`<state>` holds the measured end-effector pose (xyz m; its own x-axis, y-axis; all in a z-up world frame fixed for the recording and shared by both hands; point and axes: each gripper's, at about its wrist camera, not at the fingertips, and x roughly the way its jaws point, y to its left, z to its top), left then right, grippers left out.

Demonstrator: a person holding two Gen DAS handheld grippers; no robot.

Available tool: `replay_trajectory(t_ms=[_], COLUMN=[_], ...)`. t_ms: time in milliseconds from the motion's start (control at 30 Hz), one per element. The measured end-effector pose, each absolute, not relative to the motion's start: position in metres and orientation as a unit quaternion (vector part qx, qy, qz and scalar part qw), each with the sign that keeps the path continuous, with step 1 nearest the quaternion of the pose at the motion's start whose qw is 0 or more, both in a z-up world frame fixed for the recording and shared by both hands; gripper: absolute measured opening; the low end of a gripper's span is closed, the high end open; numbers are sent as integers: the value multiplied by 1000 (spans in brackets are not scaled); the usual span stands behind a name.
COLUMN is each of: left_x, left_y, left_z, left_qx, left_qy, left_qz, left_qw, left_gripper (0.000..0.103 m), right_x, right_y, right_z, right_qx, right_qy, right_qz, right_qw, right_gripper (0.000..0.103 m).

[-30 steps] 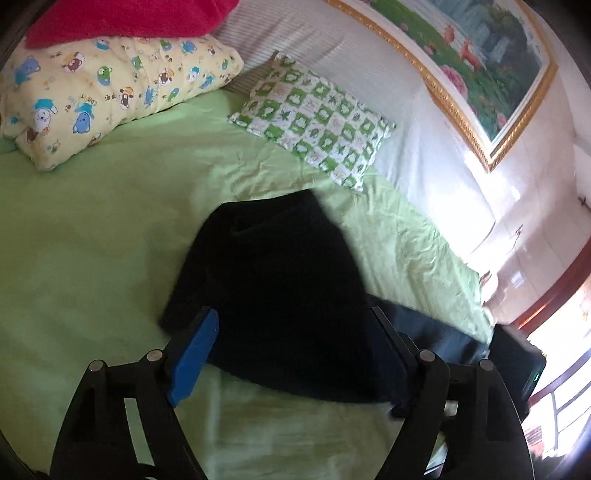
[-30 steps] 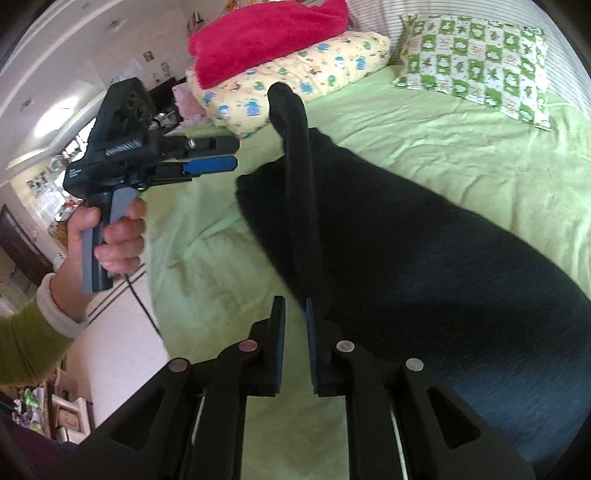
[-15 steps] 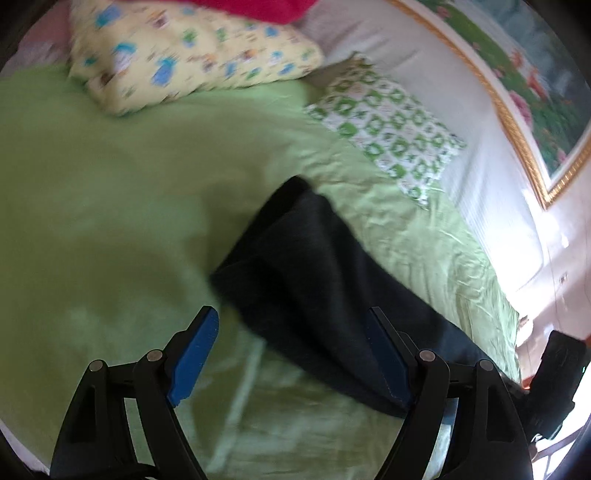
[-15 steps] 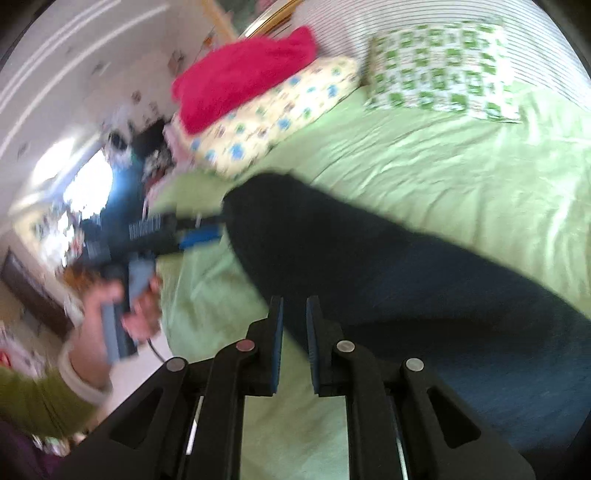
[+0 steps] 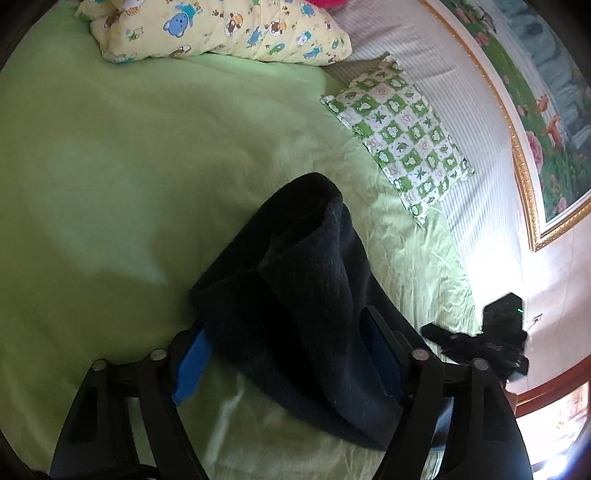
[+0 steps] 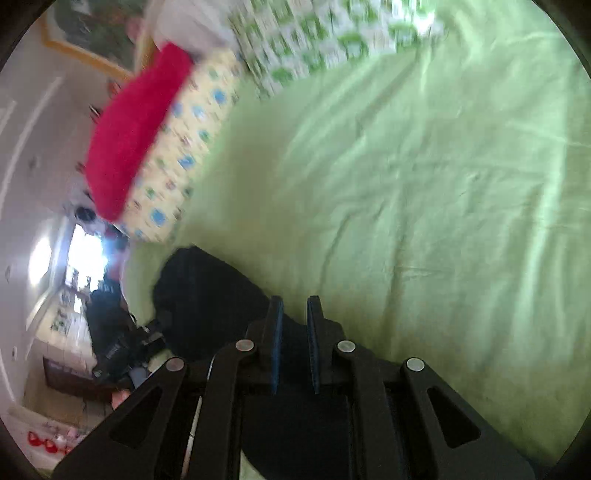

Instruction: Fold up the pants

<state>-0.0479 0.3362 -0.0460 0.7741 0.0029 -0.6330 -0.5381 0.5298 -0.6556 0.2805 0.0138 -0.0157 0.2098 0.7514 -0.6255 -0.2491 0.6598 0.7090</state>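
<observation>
The left tongs [image 5: 288, 354] are wide open around a bunched-up part of the dark pants [image 5: 295, 306] on the green bed [image 5: 122, 166]. The right tongs [image 6: 294, 332] are nearly closed, over the pants, holding nothing.

No legible text, label, brand, number or sign appears in either view. The cartoon-print pillow [image 5: 221, 31] and the green checked pillow [image 5: 402, 136] carry pictures only — animals and leaves, no lettering. The framed painting [image 5: 546, 110] shows flowers and scenery — no caption.
</observation>
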Motion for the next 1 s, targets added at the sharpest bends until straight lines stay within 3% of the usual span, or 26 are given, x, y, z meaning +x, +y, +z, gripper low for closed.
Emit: replay_trajectory(t_ms=[133, 300, 433, 500, 533, 667, 767, 833, 1000], left_x=[-42, -39, -35, -33, -33, -39, -54, -71, -113], left_y=[331, 329, 329, 326, 325, 319, 304, 290, 272], left_z=[-47, -50, -52, -52, -51, -44, -20, 3, 29], left_qx=[-433, -419, -428, -423, -420, -420, -399, -381, -356], left_qy=[301, 306, 306, 308, 307, 282, 260, 241, 202], left_qz=[171, 169, 150, 150, 148, 126, 119, 115, 121], left_qw=[832, 838, 837, 839, 841, 853, 871, 885, 904], left_gripper=[62, 43, 25, 23, 20, 16, 15, 15, 15], right_x=[293, 291, 293, 293, 292, 280, 264, 254, 232], right_y=[23, 14, 10, 16, 18, 27, 26, 24, 29], right_z=[-44, -57, -58, -58, -59, -39, -7, 13, 46], right_qx=[222, 274, 299, 286, 276, 210, 182, 175, 153], right_qy=[600, 614, 610, 611, 614, 596, 542, 505, 438], right_qz=[342, 382, 391, 394, 398, 395, 399, 403, 392], right_qw=[689, 634, 621, 624, 623, 667, 717, 743, 794], right_gripper=[16, 37, 46, 46, 46, 18, 15, 7, 6])
